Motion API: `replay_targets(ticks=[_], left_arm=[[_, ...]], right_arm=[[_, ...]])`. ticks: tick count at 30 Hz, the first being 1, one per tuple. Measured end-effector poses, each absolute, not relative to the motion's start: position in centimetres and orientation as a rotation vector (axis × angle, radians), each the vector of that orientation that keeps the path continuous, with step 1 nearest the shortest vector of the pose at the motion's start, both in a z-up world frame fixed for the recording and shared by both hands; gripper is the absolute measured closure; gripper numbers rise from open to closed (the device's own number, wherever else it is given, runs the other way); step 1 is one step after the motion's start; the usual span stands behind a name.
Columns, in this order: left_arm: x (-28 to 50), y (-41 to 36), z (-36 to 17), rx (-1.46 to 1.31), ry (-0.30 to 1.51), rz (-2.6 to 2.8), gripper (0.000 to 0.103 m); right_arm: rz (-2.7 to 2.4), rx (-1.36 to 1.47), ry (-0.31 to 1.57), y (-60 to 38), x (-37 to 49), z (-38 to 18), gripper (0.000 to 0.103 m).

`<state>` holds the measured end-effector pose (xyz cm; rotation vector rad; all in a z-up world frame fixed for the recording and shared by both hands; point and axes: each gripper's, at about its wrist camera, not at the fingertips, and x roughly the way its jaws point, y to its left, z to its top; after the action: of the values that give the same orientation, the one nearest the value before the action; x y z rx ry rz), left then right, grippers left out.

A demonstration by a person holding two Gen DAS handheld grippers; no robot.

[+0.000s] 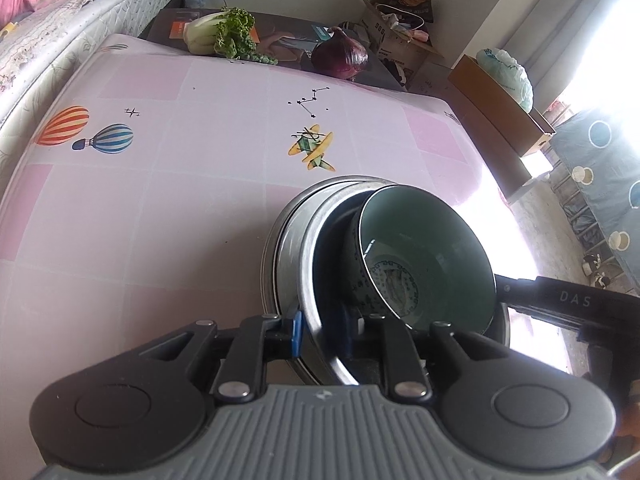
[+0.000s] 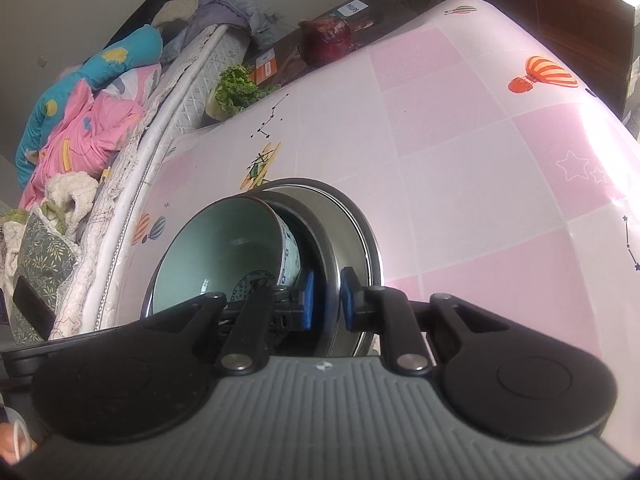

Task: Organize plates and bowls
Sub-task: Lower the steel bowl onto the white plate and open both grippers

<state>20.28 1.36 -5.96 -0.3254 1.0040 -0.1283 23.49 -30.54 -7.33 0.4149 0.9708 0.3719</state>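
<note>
Our left gripper (image 1: pixel 323 330) and right gripper (image 2: pixel 327 300) each pinch the steel bowl's (image 1: pixel 308 240) rim (ceramic bowl (image 1: pixel 428 256) tilted inside), resting on the table (image 1: pixel 160 208).

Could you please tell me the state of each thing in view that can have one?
ceramic bowl: tilted, leaning inside the steel bowl.
steel bowl: nested in a wider steel plate.
left gripper: fingers astride the steel bowl's rim; grip unclear.
right gripper: shut on the steel bowl's rim.
red onion: whole, resting on a dark box.
</note>
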Motion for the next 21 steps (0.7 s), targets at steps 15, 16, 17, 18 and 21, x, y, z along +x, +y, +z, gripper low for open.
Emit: replay_targets(ticks=[15, 16, 17, 18, 21], left_arm=[[19.5, 2.1, -4.8, -0.329, 0.961, -0.115, 0.070], [19.3, 2.3, -4.6, -0.324, 0.951, -0.101, 0.058], [19.1, 2.5, -4.3, -0.316, 0.932, -0.091, 0.053], [18.8, 2.7, -4.0, -0.315, 0.911, -0.094, 0.046], [18.0, 3.3, -3.3, -0.332, 0.882, -0.107, 0.038]], right_arm=[[0.386, 0.487, 0.934, -32.4, 22.0, -7.1, 0.076], [0.384, 0.499, 0.921, -32.8, 21.7, -7.0, 0.069], [0.386, 0.508, 0.907, -33.1, 21.3, -6.7, 0.067], [0.388, 0.518, 0.893, -33.5, 21.0, -6.4, 0.062], [0.391, 0.547, 0.862, -34.5, 19.9, -5.7, 0.055]])
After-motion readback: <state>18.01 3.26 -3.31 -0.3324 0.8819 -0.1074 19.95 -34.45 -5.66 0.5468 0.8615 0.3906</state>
